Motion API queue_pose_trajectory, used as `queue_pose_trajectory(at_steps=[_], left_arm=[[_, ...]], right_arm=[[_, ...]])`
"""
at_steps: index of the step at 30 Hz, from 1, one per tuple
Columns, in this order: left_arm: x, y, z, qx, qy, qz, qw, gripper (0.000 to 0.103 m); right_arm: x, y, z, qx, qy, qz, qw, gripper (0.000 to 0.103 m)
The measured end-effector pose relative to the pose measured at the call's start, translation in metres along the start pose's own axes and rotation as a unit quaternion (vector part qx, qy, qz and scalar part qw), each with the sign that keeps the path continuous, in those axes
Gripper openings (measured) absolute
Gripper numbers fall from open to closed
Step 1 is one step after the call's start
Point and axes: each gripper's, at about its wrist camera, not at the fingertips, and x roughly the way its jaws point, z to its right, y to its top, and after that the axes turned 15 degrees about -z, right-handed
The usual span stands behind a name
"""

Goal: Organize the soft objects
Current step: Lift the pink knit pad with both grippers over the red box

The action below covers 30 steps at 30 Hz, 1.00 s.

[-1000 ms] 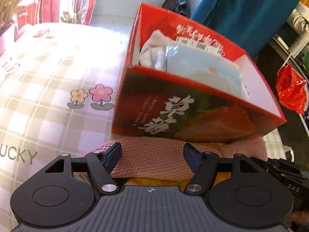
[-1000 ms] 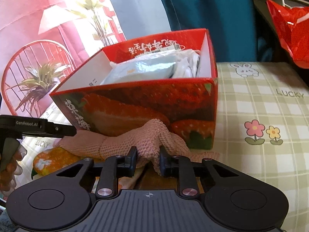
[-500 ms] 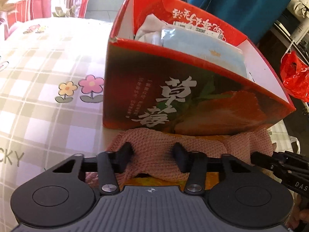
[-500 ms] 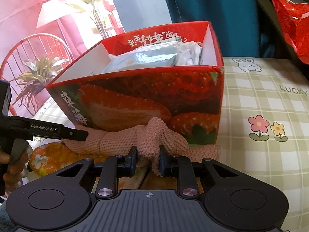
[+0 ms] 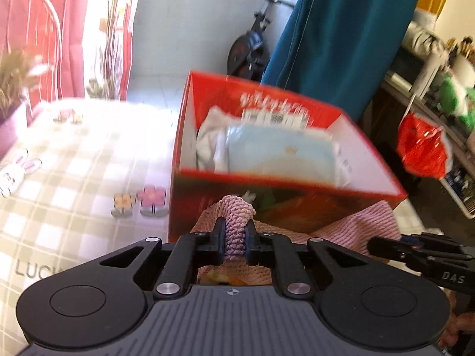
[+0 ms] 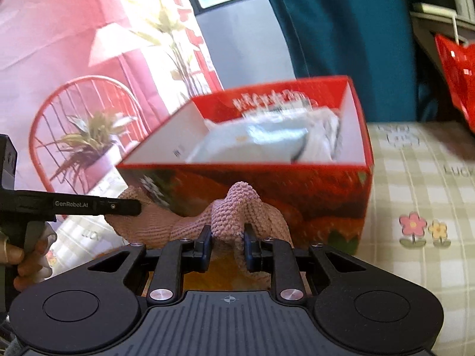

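A pink knitted cloth [image 5: 365, 222] hangs stretched between both grippers in front of a red strawberry-print box [image 5: 297, 207]. My left gripper [image 5: 234, 228] is shut on a bunched fold of the cloth, which sticks up between the pads. My right gripper [image 6: 228, 234] is shut on another fold of the cloth [image 6: 243, 198]. In the right wrist view the left gripper's tip [image 6: 118, 207] shows at the cloth's left end, before the box [image 6: 311, 190]. The box holds a folded light-blue item [image 5: 282, 154] and a white cloth [image 5: 207, 136].
The box stands on a checked tablecloth [image 5: 74, 178] with flower and rabbit prints. A red plastic bag [image 5: 424, 151] hangs to the right, a teal curtain [image 5: 341, 29] is behind the box. A potted plant [image 6: 89, 139] and red chair stand beyond the table's left edge.
My left gripper went from open around the cloth to shut on it. Both grippers rose, lifting the cloth off the table; more of the box's inside now shows.
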Motion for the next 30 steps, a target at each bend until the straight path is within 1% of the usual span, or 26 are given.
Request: queue_pose_trajectory(at_steps=[4, 8, 10, 12, 16, 20, 24, 30], left_arm=[[-0.033, 0.006, 0.006, -0.001, -0.020, 0.045, 0.9988, 0.013], [-0.062, 0.022, 0.011, -0.012, -0.052, 0.103, 0.9933, 0.013], [-0.066, 0.035, 0.019, -0.009, -0.060, 0.117, 0.9913, 0.013], [-0.067, 0.048, 0.029, 0.000, -0.055, 0.123, 0.9909, 0.013], [-0.049, 0.074, 0.039, 0.005, -0.064, 0.111, 0.9918, 0.013], [-0.024, 0.091, 0.037, 0.003, -0.048, 0.071, 0.9963, 0.013], [-0.003, 0.095, 0.024, -0.001, -0.045, 0.040, 0.9982, 0.013], [0.024, 0.093, 0.018, 0.001, -0.038, 0.007, 0.9992, 0.013]], right_arm=[[-0.019, 0.012, -0.005, -0.006, 0.015, 0.023, 1.000, 0.019], [-0.046, 0.034, -0.001, 0.005, 0.039, 0.061, 0.997, 0.019], [-0.055, 0.046, 0.003, 0.018, 0.055, 0.075, 0.995, 0.019], [-0.059, 0.058, 0.005, 0.025, 0.058, 0.085, 0.994, 0.019], [-0.053, 0.075, 0.009, 0.035, 0.050, 0.091, 0.994, 0.019], [-0.033, 0.090, 0.023, 0.070, 0.053, 0.067, 0.994, 0.019], [-0.009, 0.092, 0.035, 0.097, 0.050, 0.040, 0.993, 0.018], [0.019, 0.088, 0.052, 0.135, 0.040, 0.013, 0.990, 0.018]])
